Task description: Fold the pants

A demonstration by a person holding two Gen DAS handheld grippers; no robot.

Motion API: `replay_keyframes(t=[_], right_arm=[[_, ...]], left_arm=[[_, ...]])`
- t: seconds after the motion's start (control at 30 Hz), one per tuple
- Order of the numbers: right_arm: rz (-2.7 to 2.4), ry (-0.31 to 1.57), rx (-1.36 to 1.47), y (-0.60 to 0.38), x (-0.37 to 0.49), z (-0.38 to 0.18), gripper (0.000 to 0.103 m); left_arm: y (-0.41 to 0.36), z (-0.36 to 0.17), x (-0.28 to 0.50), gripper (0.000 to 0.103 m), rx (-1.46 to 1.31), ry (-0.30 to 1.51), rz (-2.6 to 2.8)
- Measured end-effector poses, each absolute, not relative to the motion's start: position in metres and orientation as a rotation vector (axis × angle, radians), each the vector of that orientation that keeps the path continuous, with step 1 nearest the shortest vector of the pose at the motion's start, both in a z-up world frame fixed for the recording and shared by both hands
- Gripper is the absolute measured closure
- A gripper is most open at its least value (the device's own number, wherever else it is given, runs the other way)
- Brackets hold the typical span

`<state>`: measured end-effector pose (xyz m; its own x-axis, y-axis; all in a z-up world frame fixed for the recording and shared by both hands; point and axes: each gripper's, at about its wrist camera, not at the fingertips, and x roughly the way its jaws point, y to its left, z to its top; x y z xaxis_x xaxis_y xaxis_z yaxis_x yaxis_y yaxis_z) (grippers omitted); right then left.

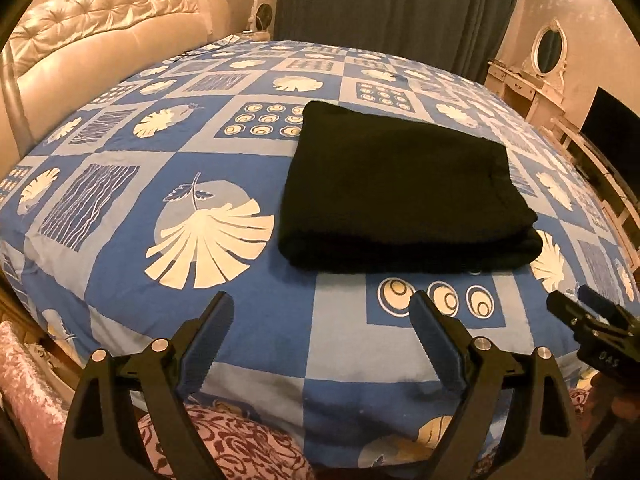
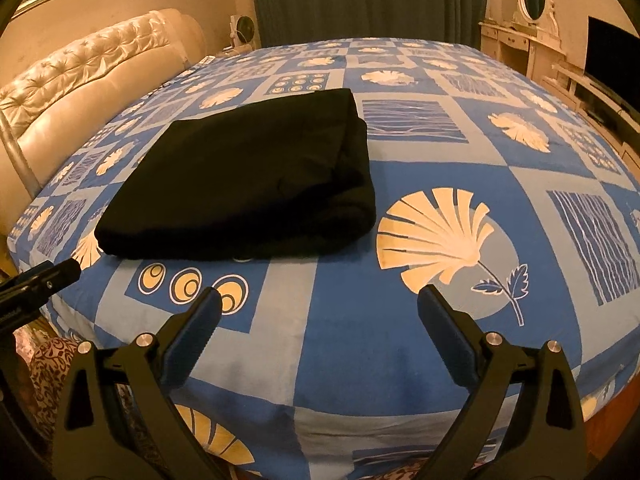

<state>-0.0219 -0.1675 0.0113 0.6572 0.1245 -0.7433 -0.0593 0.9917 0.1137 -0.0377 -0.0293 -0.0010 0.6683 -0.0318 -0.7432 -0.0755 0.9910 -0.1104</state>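
The black pants (image 1: 404, 188) lie folded into a thick rectangular stack on the blue patterned bedspread (image 1: 248, 320). In the right wrist view the same pants (image 2: 248, 184) sit up and to the left. My left gripper (image 1: 322, 308) hovers open over the bed's near edge, short of the stack, with nothing between its fingers. My right gripper (image 2: 318, 300) is open too, empty, over bare bedspread (image 2: 360, 340) to the right of the pants. Each gripper shows at the edge of the other's view: the right gripper (image 1: 592, 312), and a finger of the left one (image 2: 44, 276).
A cream tufted headboard (image 1: 92, 40) runs along the left. Dark curtains (image 1: 400, 8) hang behind the bed. A white dressing table with an oval mirror (image 1: 550, 48) and a dark screen (image 2: 608, 60) stand at the right. Pink patterned fabric (image 1: 240, 444) lies below the bed's near edge.
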Motion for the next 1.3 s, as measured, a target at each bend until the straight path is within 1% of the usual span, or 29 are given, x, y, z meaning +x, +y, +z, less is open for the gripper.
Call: replay_keyframes(t=[0.57,1.3], right_arm=[[0.114,0.872,0.101,-0.167,-0.021,0.007,0.005],[0.124,0.883,0.1,-0.168,-0.019,0.004,0.005]], left_arm=[[-0.041,0.0,-0.038,0.015,-0.057,0.834,0.017],[-0.049,0.003,-0.038,0.015,-0.029,0.823,0.018]])
